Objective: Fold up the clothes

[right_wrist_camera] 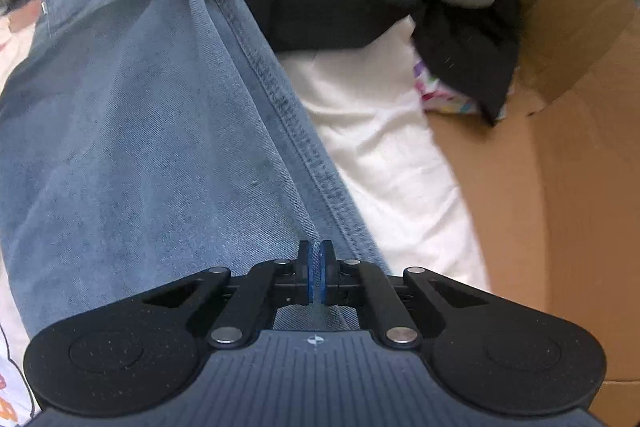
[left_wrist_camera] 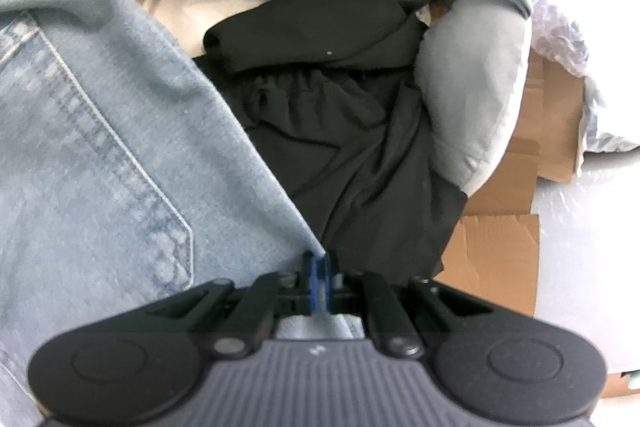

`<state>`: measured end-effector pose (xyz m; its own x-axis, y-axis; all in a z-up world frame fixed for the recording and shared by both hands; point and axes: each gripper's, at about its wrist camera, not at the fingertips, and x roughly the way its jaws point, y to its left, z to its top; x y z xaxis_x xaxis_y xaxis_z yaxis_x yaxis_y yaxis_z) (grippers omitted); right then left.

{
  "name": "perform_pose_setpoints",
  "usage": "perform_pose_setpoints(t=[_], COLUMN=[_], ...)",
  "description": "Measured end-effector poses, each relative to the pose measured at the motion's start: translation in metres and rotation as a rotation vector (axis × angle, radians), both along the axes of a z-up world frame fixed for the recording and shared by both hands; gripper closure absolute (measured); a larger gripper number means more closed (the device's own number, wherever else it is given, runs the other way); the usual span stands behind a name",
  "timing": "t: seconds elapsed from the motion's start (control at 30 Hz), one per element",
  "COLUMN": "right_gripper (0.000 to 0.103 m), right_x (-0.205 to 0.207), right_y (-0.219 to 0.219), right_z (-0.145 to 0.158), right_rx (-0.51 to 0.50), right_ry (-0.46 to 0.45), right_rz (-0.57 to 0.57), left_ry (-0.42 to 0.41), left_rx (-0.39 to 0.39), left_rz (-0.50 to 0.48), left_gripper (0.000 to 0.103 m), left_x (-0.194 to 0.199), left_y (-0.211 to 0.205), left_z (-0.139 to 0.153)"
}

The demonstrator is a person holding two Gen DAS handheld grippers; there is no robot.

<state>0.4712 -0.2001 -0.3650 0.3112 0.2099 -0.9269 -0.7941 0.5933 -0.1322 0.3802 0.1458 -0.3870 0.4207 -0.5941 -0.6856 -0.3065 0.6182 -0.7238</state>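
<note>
Pinching jeans (left_wrist_camera: 120, 147) tight in left gripper (left_wrist_camera: 320, 259), fingers closed on the denim edge. Clamping right gripper (right_wrist_camera: 315, 251) onto the seam too, stretching jeans over black clothes (left_wrist_camera: 340, 131), beside cardboard (right_wrist_camera: 560, 167).

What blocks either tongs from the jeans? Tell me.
Nothing visible does. The left tongs are already shut on an edge of the jeans, and the right tongs are shut on the denim beside its seam; no other cloth lies between.
</note>
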Motion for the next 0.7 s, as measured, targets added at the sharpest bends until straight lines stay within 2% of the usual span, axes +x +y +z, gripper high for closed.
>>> perform_pose_setpoints(t=[0.1, 0.27, 0.4, 0.7], right_gripper=[0.103, 0.103, 0.103, 0.103], right_x=[-0.004, 0.007, 0.009, 0.034], right_y=[-0.001, -0.001, 0.005, 0.017], right_z=[0.014, 0.024, 0.015, -0.037], right_rx=[-0.018, -0.007, -0.027, -0.072], right_ry=[-0.036, -0.055, -0.078, -0.049], right_rz=[-0.016, -0.114, -0.163, -0.257], left_ry=[0.0, 0.002, 0.016, 0.044], left_rx=[-0.005, 0.008, 0.019, 0.045], left_rz=[0.007, 0.013, 0.02, 0.02], left_gripper=[0.1, 0.1, 0.1, 0.099], left_x=[0.001, 0.014, 0.022, 0.047], left_y=[-0.002, -0.01, -0.011, -0.024], left_z=[0.007, 0.002, -0.006, -0.033])
